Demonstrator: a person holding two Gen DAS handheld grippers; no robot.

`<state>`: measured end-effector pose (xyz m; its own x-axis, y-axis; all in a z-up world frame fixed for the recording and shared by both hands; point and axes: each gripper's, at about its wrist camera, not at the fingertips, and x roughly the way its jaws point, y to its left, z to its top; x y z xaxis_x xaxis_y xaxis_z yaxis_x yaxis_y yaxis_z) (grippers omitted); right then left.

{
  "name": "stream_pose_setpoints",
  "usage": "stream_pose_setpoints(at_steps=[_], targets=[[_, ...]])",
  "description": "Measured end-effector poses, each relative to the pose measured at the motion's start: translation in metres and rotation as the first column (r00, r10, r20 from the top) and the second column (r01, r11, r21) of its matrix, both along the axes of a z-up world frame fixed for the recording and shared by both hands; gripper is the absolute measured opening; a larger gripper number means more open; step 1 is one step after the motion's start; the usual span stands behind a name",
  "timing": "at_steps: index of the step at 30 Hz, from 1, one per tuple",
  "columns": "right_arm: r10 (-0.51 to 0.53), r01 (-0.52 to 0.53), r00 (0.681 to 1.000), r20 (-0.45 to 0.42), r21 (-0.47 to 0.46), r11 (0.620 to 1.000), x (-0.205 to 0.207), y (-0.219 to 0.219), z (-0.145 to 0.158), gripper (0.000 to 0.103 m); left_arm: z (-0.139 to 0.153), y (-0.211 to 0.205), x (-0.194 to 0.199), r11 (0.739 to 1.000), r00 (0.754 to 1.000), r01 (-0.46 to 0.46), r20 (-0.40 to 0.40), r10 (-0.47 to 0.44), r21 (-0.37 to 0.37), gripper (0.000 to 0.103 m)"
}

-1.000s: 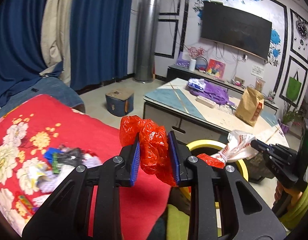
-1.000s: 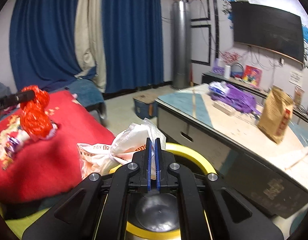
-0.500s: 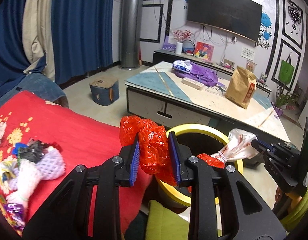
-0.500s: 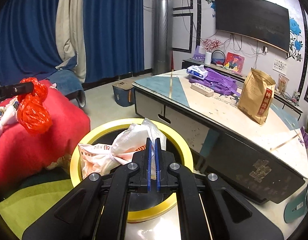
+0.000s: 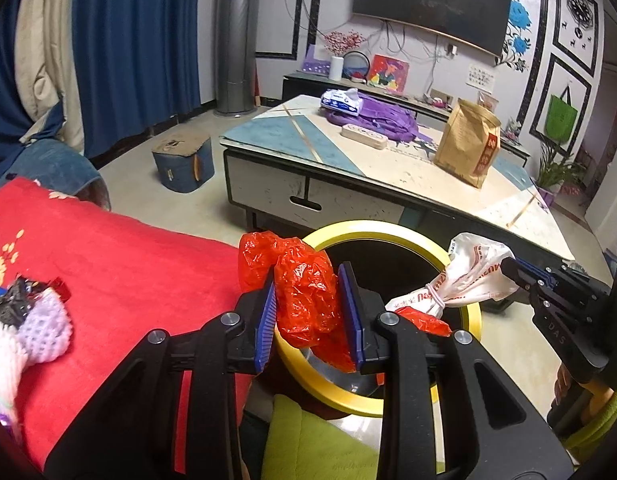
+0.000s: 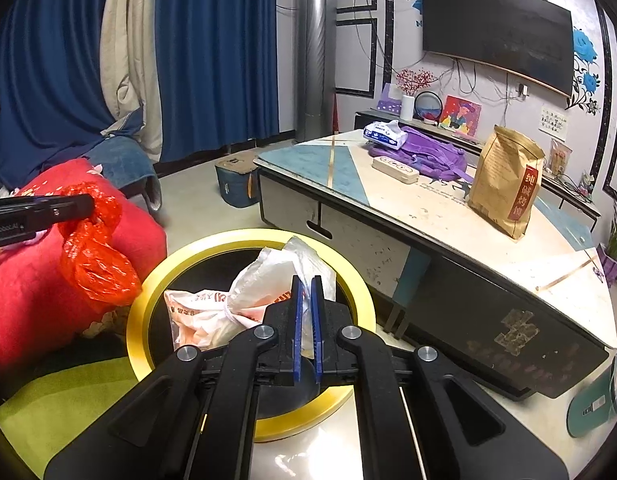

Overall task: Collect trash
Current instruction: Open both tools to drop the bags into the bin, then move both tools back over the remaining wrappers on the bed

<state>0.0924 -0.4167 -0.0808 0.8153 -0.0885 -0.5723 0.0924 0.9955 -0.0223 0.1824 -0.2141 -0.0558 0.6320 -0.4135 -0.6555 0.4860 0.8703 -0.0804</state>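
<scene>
A crumpled red plastic bag (image 5: 304, 292) is pinched between the blue pads of my left gripper (image 5: 310, 316), which hangs at the near left rim of the yellow-rimmed bin (image 5: 372, 228). Seen from the right wrist, that red bag (image 6: 96, 260) dangles just left of the bin (image 6: 236, 240), over the red sofa edge. My right gripper (image 6: 306, 328) is shut on the twisted neck of a knotted white plastic bag (image 6: 248, 300) held above the bin's dark mouth. From the left wrist, the white bag (image 5: 464, 276) juts over the right rim.
A red floral-covered sofa (image 5: 120, 264) at the left carries more wrappers and a foam net (image 5: 40, 320). A low coffee table (image 5: 388, 168) behind the bin holds a brown paper bag (image 5: 468, 144) and a purple bag (image 5: 384, 116). A blue stool (image 5: 184, 164) stands on the floor.
My left gripper swung right and lower, carrying the red bag from over the sofa to the bin's rim. The right gripper dipped slightly with the white bag over the bin.
</scene>
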Motion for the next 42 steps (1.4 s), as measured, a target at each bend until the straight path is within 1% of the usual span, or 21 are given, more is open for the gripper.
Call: stream_pose_setpoints(at_steps=[4,6,7,8,9,10,11,13,18,19,22,24,25,30,33,39,42], targets=[[-0.01,0.01,1.0,-0.007,0.01,1.0,0.0,-0.004,-0.002,0.007,-0.005,-0.009,0.005,1.0,1.0,0.016,-0.018,-0.016,0.009,0.024],[-0.014,0.015,1.0,-0.007,0.014,1.0,-0.001,-0.006,-0.002,0.008,-0.007,-0.012,0.007,1.0,0.999,0.023,-0.028,-0.022,0.012,0.027],[-0.017,0.017,1.0,-0.008,0.014,1.0,-0.001,-0.007,-0.003,0.008,-0.008,-0.012,0.008,1.0,0.999,0.024,-0.032,-0.024,0.011,0.031],[-0.02,0.02,1.0,-0.009,0.017,1.0,-0.001,-0.008,-0.003,0.01,-0.008,-0.013,0.009,1.0,0.999,0.027,-0.038,-0.026,0.008,0.034],[-0.022,0.022,1.0,-0.01,0.02,1.0,-0.001,-0.008,-0.003,0.015,-0.009,-0.014,0.01,1.0,0.999,0.028,-0.041,-0.028,0.005,0.035],[-0.026,0.027,1.0,-0.008,0.023,0.999,-0.001,-0.01,-0.003,0.018,-0.01,-0.015,0.01,1.0,0.999,0.028,-0.043,-0.027,0.004,0.04],[-0.03,0.03,1.0,-0.006,0.025,0.999,-0.001,-0.011,-0.003,0.023,-0.01,-0.015,0.011,1.0,0.999,0.03,-0.046,-0.03,0.003,0.043],[-0.036,0.036,0.999,-0.001,0.025,0.999,-0.003,-0.012,-0.003,0.027,-0.011,-0.015,0.013,0.999,0.998,0.035,-0.054,-0.035,0.003,0.046],[-0.039,0.038,0.999,0.016,0.03,0.999,-0.004,-0.013,0.001,0.041,-0.011,-0.011,0.012,1.0,0.998,0.022,-0.058,-0.022,-0.011,0.063],[-0.038,0.037,0.999,0.019,0.031,0.999,-0.005,-0.013,0.002,0.041,-0.01,-0.009,0.011,1.0,0.998,0.016,-0.057,-0.017,-0.016,0.069],[-0.026,0.025,0.999,0.034,0.039,0.999,-0.006,-0.01,0.007,0.049,-0.005,0.001,0.007,1.0,0.999,-0.011,-0.036,0.01,-0.029,0.081],[-0.017,0.015,0.999,0.046,0.046,0.999,-0.007,-0.006,0.011,0.056,-0.002,0.008,0.003,0.999,0.999,-0.028,-0.021,0.027,-0.04,0.087],[-0.006,0.003,0.998,0.056,0.053,0.999,-0.007,-0.003,0.015,0.058,0.001,0.013,0.001,0.998,0.999,-0.04,-0.012,0.039,-0.047,0.091],[0.052,-0.058,0.994,0.096,0.059,0.997,-0.007,0.013,0.031,0.067,0.015,0.032,-0.011,0.994,0.995,-0.088,0.043,0.091,-0.061,0.092],[0.096,-0.104,0.989,0.114,0.074,0.992,-0.006,0.026,0.041,0.07,0.022,0.044,-0.018,0.99,0.99,-0.12,0.07,0.125,-0.071,0.092],[0.176,-0.189,0.976,0.124,0.104,0.976,0.003,0.053,0.055,0.071,0.039,0.074,-0.03,0.976,0.968,-0.203,0.135,0.213,-0.084,0.092],[0.218,-0.231,0.967,0.128,0.094,0.968,0.007,0.069,0.062,0.071,0.049,0.087,-0.037,0.969,0.954,-0.234,0.174,0.246,-0.083,0.092]])
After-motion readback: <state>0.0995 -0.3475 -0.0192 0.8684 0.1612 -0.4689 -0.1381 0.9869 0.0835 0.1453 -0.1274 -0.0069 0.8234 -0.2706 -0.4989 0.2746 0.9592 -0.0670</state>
